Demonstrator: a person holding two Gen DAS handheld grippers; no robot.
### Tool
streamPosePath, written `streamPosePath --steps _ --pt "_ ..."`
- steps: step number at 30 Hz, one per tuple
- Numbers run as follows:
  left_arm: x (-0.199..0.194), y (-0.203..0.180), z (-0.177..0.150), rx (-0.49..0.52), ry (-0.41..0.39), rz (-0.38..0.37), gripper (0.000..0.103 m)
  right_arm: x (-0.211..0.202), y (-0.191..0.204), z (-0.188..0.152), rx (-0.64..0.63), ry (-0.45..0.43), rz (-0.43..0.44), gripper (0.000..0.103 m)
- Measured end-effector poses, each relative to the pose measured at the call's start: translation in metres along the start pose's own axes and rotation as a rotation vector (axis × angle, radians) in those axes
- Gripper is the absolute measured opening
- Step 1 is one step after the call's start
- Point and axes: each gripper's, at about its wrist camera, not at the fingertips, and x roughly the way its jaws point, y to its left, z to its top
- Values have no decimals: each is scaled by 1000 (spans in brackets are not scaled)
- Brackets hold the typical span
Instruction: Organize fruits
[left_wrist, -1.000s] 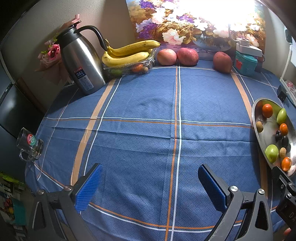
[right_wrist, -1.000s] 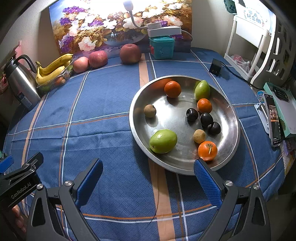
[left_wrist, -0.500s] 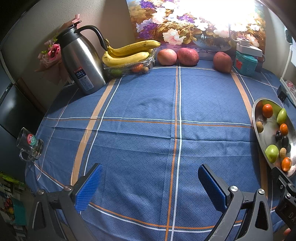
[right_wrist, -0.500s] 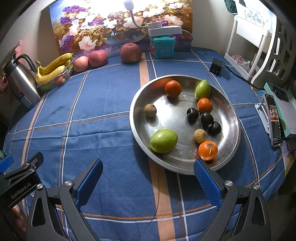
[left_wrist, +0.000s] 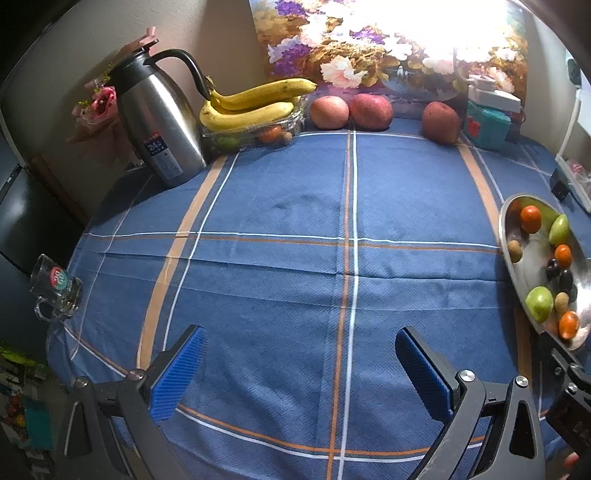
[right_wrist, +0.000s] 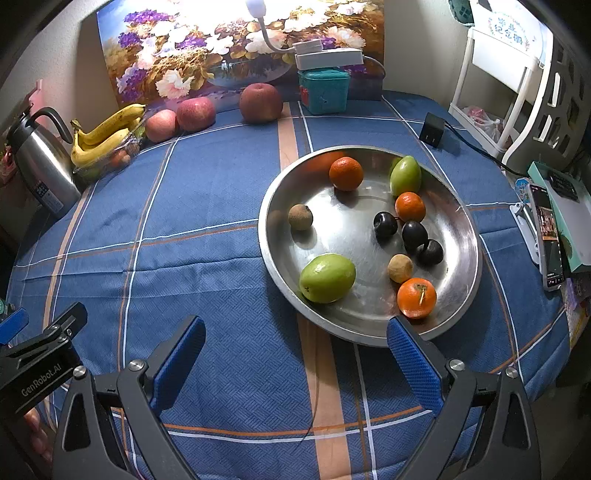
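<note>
Steel dish (right_wrist: 466, 236) is holding your small fruit, green ones (right_wrist: 327, 277) and oranges (right_wrist: 416, 297) among them; just before its near rim your right gripper (right_wrist: 295, 363) is hovering, jaws spread and empty; left of the dish, your left gripper (left_wrist: 299, 373) is gaping over blue cloth (left_wrist: 280, 206).
</note>
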Motion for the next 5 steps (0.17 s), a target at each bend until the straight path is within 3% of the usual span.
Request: streamPosePath --steps 5 --pt "-4 0 1 -1 -24 5 103 0 0 0 0 1 1 99"
